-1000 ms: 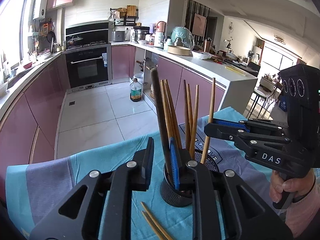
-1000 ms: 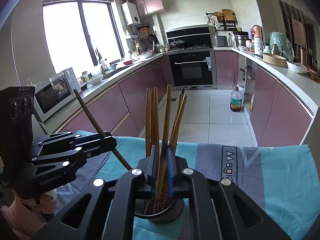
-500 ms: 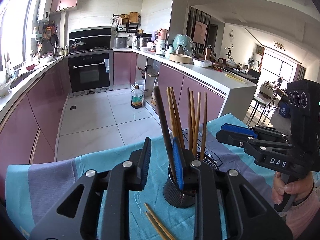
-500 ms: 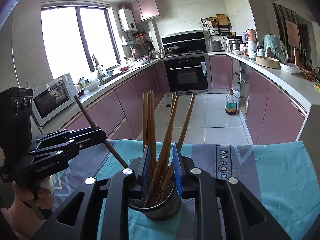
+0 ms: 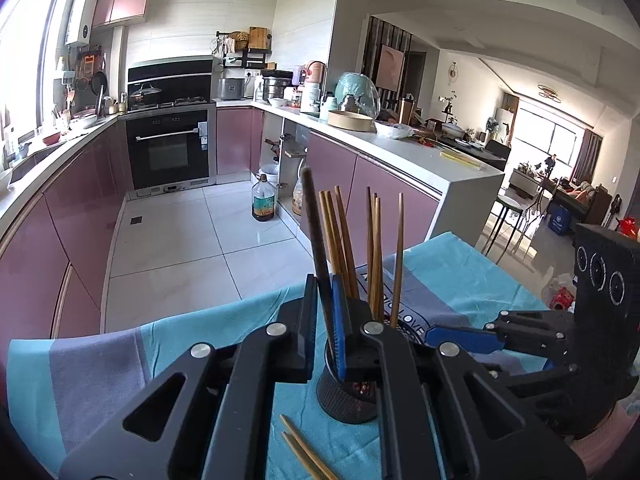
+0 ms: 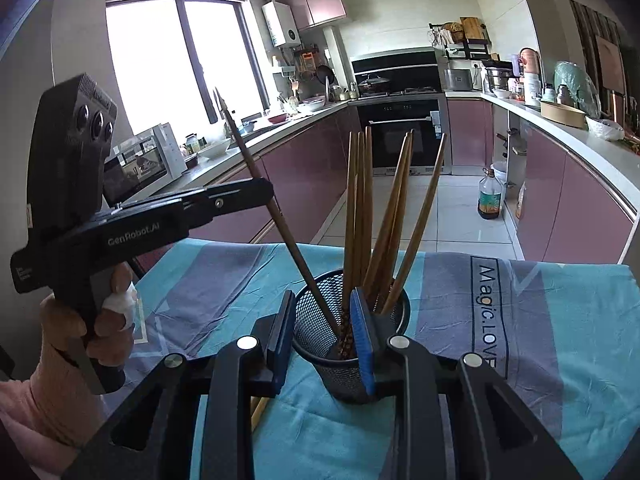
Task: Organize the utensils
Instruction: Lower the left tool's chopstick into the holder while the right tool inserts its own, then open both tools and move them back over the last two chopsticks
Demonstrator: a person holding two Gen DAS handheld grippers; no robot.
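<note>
— On the desk [image 6: 560, 360], under the blue cloth [image 6: 580, 308], what stands there?
— A black mesh holder [image 6: 344, 368] with light wooden chopsticks [image 6: 360, 208] upright in it.
— And the left hand-held gripper [image 5: 325, 320]?
— Pinching a dark chopstick [image 5: 316, 248] that slants into the holder, lower end inside.
— The right hand-held gripper [image 6: 322, 340]?
— Spread wide, just in front of the holder, gripping nothing.
— Anything loose?
— Two more chopsticks [image 5: 308, 456] lying on the cloth beside the holder's base.
</note>
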